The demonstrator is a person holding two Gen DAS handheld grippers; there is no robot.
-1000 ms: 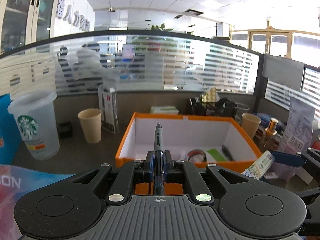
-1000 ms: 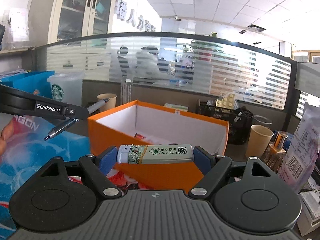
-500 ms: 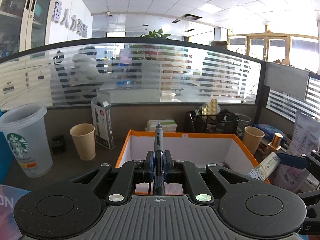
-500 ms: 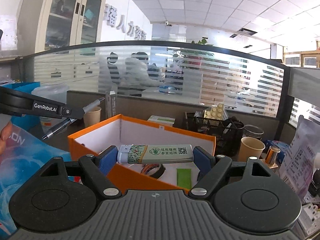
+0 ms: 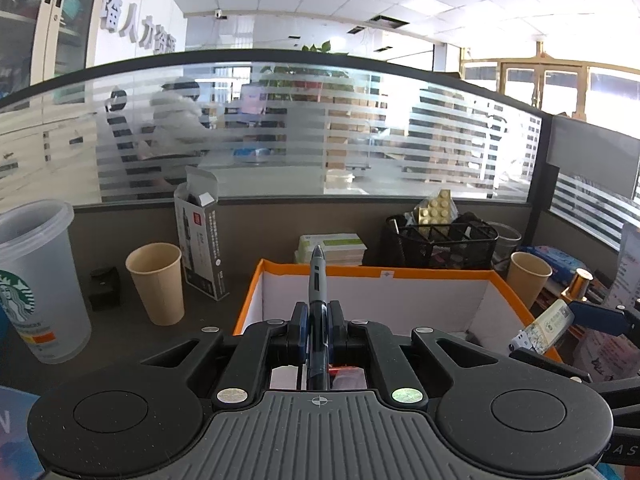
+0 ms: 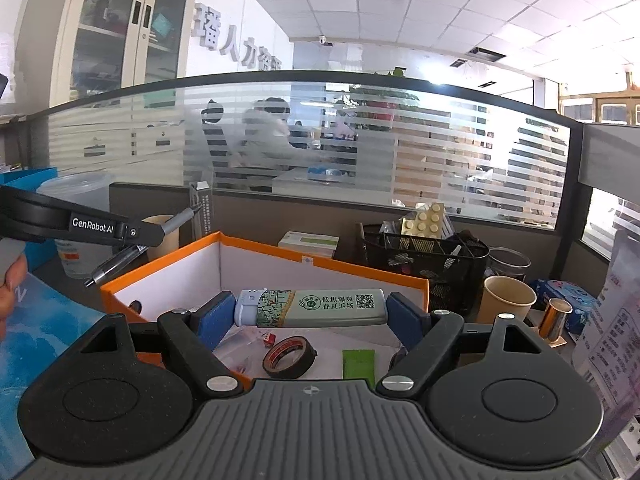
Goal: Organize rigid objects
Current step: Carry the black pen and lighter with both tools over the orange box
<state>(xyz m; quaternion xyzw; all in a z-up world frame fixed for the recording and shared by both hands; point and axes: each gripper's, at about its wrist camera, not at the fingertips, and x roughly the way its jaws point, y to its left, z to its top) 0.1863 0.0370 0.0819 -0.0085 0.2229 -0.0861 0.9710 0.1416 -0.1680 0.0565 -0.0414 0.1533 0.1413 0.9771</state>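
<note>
My left gripper is shut on a dark pen that points forward over the near edge of the orange box. My right gripper is shut on a lighter held crosswise above the box's white inside. A roll of black tape and a green packet lie on the box floor below it. The left gripper with the pen shows at the left of the right wrist view. The lighter shows at the right of the left wrist view.
A Starbucks cup, a paper cup and an open carton stand left of the box. A black mesh organiser, another paper cup and a small gold tube stand to the right. A grey partition wall runs behind.
Both grippers have risen and moved forward over the box. The right gripper now looks down into it, so the tape and green packet show. Both still hold their objects.
</note>
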